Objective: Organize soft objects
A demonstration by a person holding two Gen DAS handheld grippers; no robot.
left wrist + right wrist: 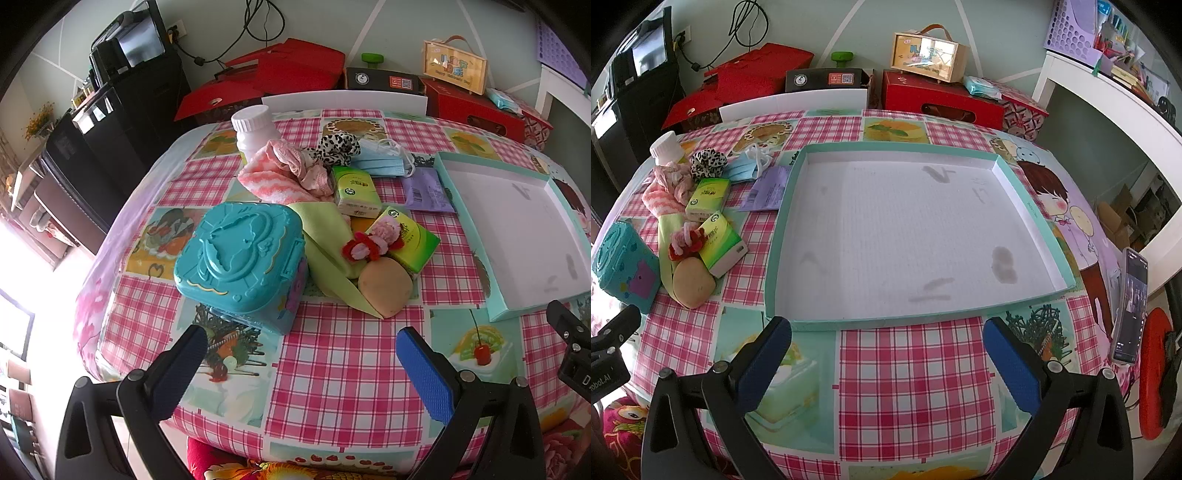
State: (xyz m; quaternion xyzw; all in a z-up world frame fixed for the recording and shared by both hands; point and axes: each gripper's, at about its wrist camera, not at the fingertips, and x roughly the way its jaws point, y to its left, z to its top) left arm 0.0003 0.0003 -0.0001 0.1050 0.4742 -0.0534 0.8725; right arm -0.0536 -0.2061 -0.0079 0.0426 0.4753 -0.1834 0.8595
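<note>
Hovering over the tablecloth, I've got both the left gripper (301, 343) and right gripper (886, 334) spread wide (nothing held); soft objects (295, 177) heaped just left of the shallow box (1030, 206).

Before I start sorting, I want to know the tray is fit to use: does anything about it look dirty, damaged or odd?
The tray is empty, but its white floor carries several grey smudges, the darkest near the front right corner. No tears or dents show. Both grippers hang open over the tablecloth.
</note>
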